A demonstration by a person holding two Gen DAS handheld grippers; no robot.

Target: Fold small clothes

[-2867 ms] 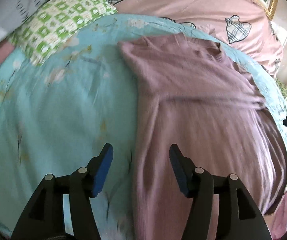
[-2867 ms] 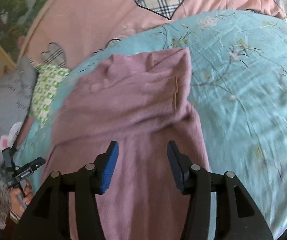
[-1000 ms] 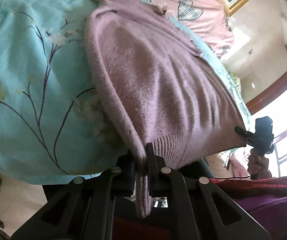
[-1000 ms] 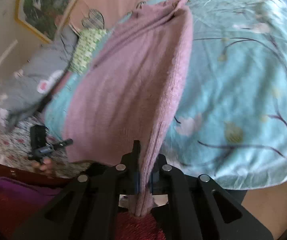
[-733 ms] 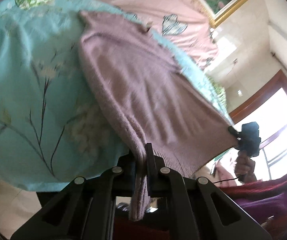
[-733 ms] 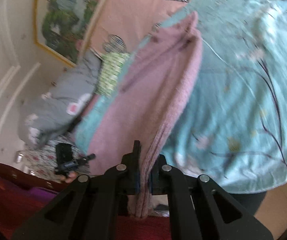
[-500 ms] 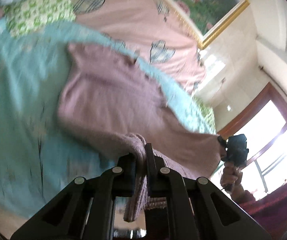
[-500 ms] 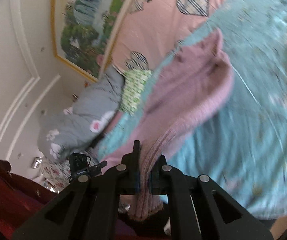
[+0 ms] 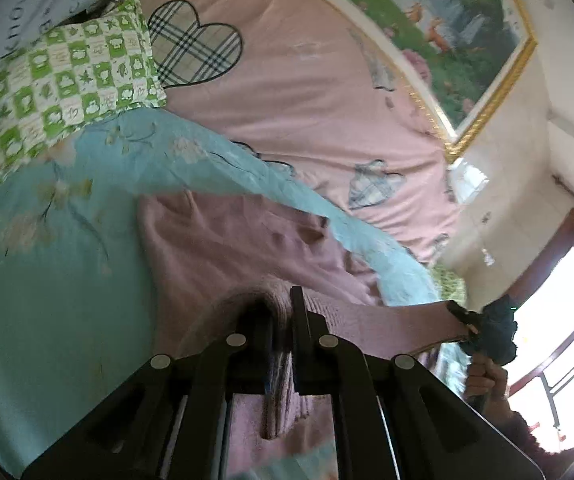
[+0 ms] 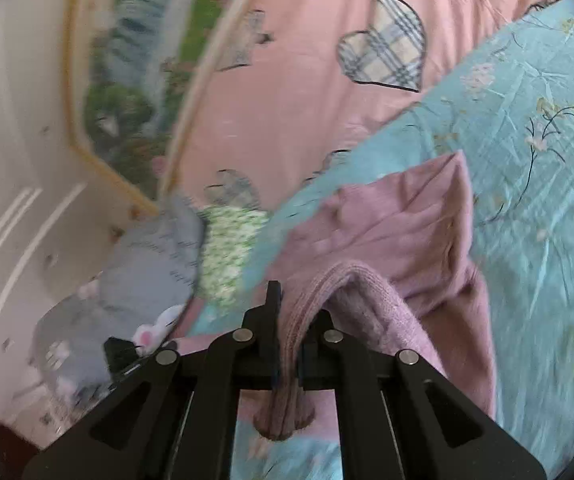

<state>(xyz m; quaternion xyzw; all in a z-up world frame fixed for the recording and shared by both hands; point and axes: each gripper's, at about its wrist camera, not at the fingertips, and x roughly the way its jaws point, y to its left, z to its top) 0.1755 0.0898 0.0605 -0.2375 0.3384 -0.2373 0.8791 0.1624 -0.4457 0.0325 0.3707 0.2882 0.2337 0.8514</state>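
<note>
Both corners of the hem are up in the air: the left hand-held gripper (image 9: 283,316) is clenched on a bunched corner of the mauve sweater (image 9: 223,240), and the right hand-held gripper (image 10: 287,320) is clamped the same way on the opposite corner, knit ribbing squeezed between its jaws and a tail of fabric hanging out below. That matched pinch looks deliberate; with one grip at each end of the hem, the edge stretches taut between them, as the left wrist view shows, and the lower half can be carried over the upper half as a straight fold, not a crumple. The rest of the sweater lies on the bed, its collar end flat on the turquoise floral quilt (image 9: 47,264), so the bed anchors the far half while the near half is lifted. Behind it sits a pink bedcover (image 9: 307,92) with plaid hearts, a green checked pillow (image 9: 67,84) and a grey pillow (image 10: 143,264); a framed landscape painting (image 9: 447,28) hangs on the wall. The count: one sweater, two grippers both gripping it, two pillows, one painting, and in the left wrist view one hand (image 9: 483,376) of the person, wrapped round the right gripper's handle.
</note>
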